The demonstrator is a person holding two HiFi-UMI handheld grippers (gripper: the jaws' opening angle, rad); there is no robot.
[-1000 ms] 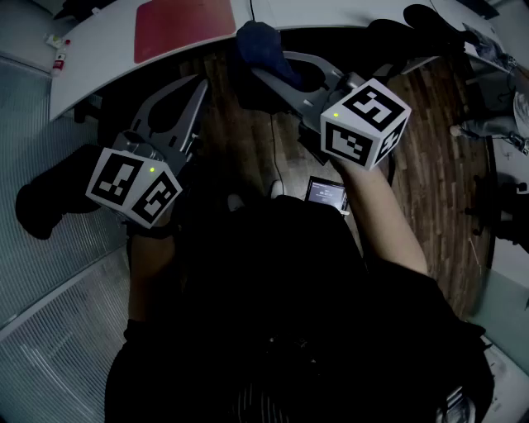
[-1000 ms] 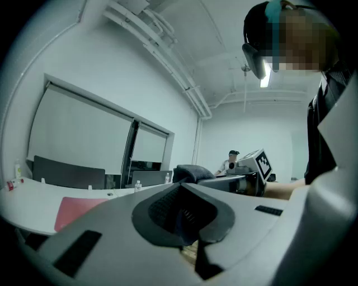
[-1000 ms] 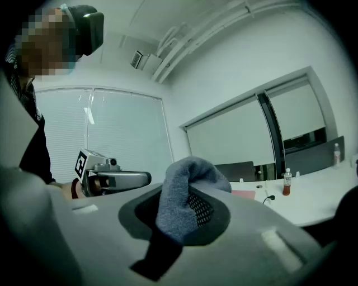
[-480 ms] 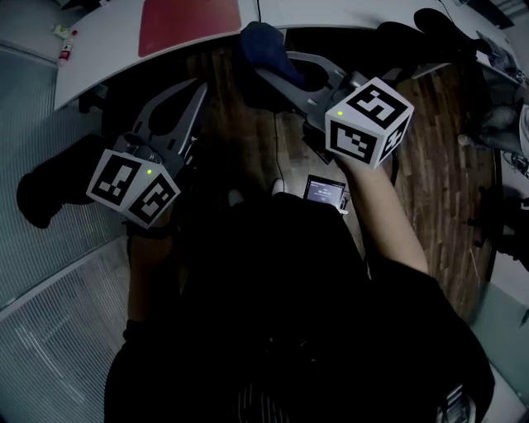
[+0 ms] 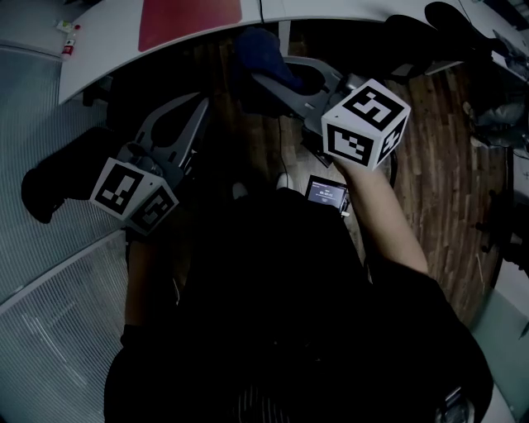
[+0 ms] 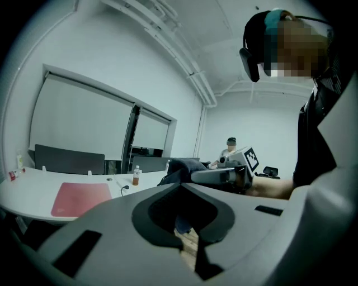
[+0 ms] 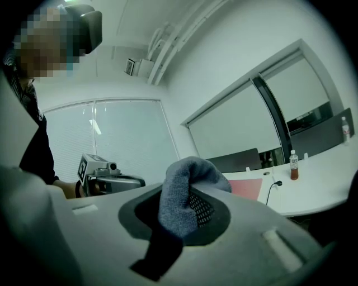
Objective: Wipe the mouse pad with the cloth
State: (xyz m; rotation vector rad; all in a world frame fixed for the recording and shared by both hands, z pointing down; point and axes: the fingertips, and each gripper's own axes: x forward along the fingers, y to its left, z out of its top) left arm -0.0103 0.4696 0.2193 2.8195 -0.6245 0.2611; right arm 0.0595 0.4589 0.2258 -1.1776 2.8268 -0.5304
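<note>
Blue cloth (image 5: 263, 48) fills right claw (image 5: 269, 74) before mouse pad (image 5: 190, 21).

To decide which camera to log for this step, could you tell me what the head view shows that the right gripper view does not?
Only the head view shows the wooden floor and a small lit screen at the person's waist. Only the right gripper view shows a bottle standing on the white table and the large windows behind it. Both show the cloth clamped in the right gripper, the red mouse pad lying on the table, and the left gripper, shut and empty.
</note>
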